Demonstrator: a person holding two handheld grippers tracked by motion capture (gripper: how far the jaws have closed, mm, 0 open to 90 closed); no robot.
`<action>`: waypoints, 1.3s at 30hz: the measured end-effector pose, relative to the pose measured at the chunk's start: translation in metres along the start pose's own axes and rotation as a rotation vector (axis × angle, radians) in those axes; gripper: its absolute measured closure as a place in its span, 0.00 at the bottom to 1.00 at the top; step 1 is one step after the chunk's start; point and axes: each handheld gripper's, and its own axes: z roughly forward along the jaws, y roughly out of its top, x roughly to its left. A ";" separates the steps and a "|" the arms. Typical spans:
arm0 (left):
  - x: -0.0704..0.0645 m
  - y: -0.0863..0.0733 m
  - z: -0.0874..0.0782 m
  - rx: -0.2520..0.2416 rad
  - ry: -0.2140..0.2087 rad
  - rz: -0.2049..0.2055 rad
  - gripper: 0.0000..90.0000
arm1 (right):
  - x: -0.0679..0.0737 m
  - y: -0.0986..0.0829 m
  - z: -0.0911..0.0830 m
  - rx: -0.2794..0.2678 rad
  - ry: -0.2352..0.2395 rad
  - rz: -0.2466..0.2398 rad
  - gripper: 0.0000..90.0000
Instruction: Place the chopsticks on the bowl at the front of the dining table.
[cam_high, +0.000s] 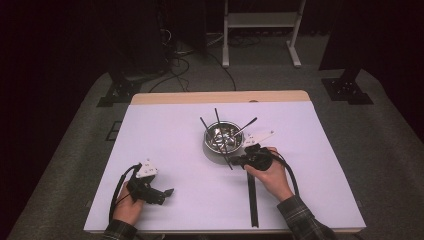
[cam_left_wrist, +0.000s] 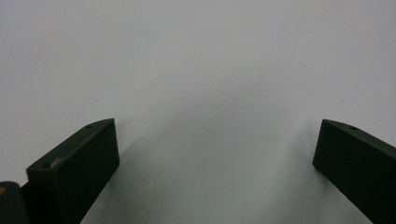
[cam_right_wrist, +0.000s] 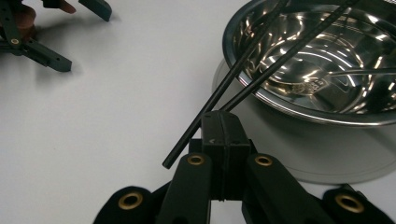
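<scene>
Clamping one black chopstick (cam_right_wrist: 285, 56) between pressed-together jaws: the right claw (cam_right_wrist: 223, 122), sitting just beside the near rim of the steel bowl (cam_right_wrist: 299, 105), on the side towards the person. Leaning out over that same rim and lying alongside the gripped stick: a second black chopstick (cam_right_wrist: 219, 91), its free end jutting past the claw's jaws down towards the surface (cam_right_wrist: 102, 121), not caught between them. Resting at the middle of the white surface (cam_high: 165, 135) in the high view: the bowl (cam_high: 223, 136), with thin black sticks poking up and out of it on the far side. Wrapping round the right claw (cam_high: 239, 160) just on the person's side of the bowl: the right hand (cam_high: 270, 172), a checked sleeve trailing behind it. Lying flat on the surface, on the person's side of the bowl and running away from it towards the near edge: a long black strip (cam_high: 252, 197), passing under the right hand. Hovering well apart from the bowl, off to its left and nearer the person: the left claw (cam_high: 169, 191), jaws spread wide with nothing between them, facing bare white surface (cam_left_wrist: 201, 70) in the left gripper view.
</scene>
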 end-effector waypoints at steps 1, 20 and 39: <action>0.000 0.000 0.000 0.000 0.000 0.000 0.00 | 0.001 0.000 0.001 -0.001 0.007 0.000 1.00; 0.000 0.000 0.000 0.000 0.000 -0.001 0.00 | 0.008 0.013 0.004 -0.019 0.016 -0.016 1.00; 0.000 0.000 0.000 0.003 0.000 0.003 0.00 | -0.007 0.058 0.015 -0.057 -0.017 0.007 1.00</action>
